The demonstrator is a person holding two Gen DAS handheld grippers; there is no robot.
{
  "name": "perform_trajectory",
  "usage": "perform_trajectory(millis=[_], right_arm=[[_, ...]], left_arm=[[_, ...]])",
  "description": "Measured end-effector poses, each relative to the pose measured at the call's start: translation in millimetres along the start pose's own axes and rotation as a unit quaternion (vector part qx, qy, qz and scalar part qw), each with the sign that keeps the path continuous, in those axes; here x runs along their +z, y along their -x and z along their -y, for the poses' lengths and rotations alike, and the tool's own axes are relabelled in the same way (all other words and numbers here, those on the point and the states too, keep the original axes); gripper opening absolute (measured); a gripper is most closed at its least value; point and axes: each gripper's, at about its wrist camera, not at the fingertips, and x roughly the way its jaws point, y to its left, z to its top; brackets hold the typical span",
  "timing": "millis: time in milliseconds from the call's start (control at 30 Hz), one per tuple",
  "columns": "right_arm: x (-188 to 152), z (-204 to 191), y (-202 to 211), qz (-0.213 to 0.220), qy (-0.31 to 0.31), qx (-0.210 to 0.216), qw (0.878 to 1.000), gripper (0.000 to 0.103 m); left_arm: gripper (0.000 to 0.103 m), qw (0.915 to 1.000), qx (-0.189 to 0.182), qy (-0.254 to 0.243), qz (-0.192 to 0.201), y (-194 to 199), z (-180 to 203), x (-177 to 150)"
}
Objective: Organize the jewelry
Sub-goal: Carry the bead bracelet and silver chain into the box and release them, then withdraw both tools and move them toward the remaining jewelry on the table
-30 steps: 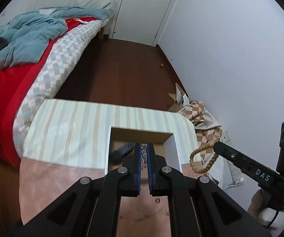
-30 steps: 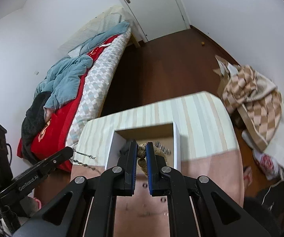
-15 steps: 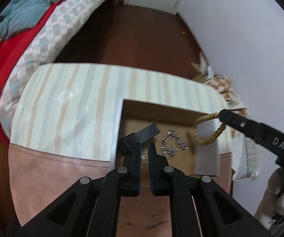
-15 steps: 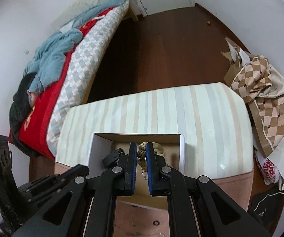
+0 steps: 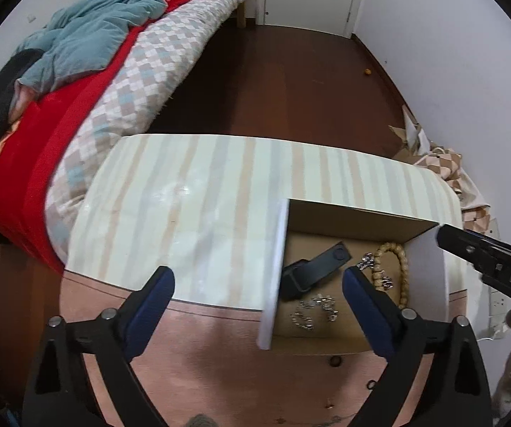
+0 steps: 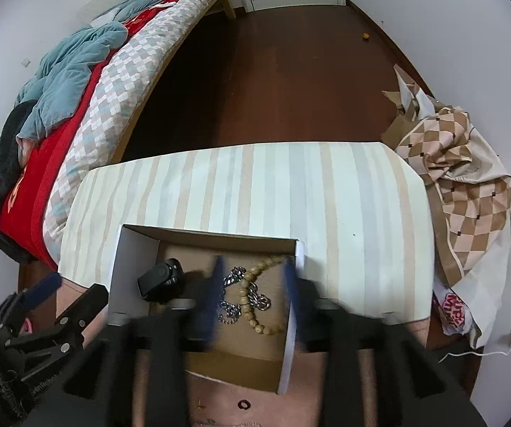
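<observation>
Jewelry lies loose in an open cardboard box (image 5: 348, 220) with white outer walls, which stands on a table (image 5: 191, 210) covered by a striped cloth.

Left gripper (image 5: 259, 284): jaws have just been opening and now stand spread wide, with nothing clamped. The near left corner of the box lies between the fingers. The left finger hangs over the cloth, outside the box; the right finger (image 5: 362, 295) hangs over the box interior. A silver chain (image 5: 314, 307) lies on the box floor just inside the right finger, free of both pads. A black watch (image 5: 312, 272) lies just beyond that chain, also between the fingers. A wooden bead bracelet (image 5: 394, 270) lies past the right finger, on its outer side, with a second silver chain (image 5: 374, 268) beside it.

Right gripper (image 6: 252, 295): jaws have just been opening and stand about half spread; the fingers are motion-blurred. In the right wrist view the bead bracelet (image 6: 255, 299) and a chain (image 6: 241, 295) lie on the box floor between the fingers, the bracelet draped across the chain. Neither pad visibly presses on them. The watch (image 6: 161, 279) lies outside the left finger of this gripper, near the box's left wall.

A bed (image 5: 88, 82) with red cover and a blue quilt (image 5: 88, 35) lies far beyond the fingers, to their left.
</observation>
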Motion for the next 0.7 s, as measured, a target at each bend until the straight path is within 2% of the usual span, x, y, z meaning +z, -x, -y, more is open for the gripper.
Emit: perform_trajectory(millis=[100, 167, 233, 400, 533, 700], right_arm=[[-9.1, -0.7, 9.3, 0.01, 0.003, -0.017, 1.0, 0.057], [-16.8, -0.7, 12.7, 0.013, 0.006, -0.032, 0.999, 0.066], [-30.1, -0.9, 14.1, 0.015, 0.007, -0.054, 0.998, 0.085], [-62.0, -0.6, 9.8, 0.006, 0.004, -0.087, 0.996, 0.099], [-81.4, -0.2, 11.3, 0.006, -0.001, -0.104, 0.995, 0.099], [-91.9, -6.6, 31.0, 0.027, 0.006, -0.122, 0.992, 0.099]], left_arm=[[0.1, 0.9996, 0.027, -0.002, 0.011, 5.3, -5.2, -4.8], [0.103, 0.9991, 0.039, -0.005, 0.018, 7.6, -6.7, -9.3], [0.103, 0.9985, 0.05, -0.008, 0.02, 8.8, -7.1, -15.0], [0.103, 0.9984, 0.053, -0.015, 0.013, 8.5, -3.8, -30.8], [0.103, 0.9981, 0.055, -0.022, 0.018, 13.2, -0.3, -39.5], [0.103, 0.9976, 0.054, -0.028, 0.033, 30.1, 2.7, -48.0]])
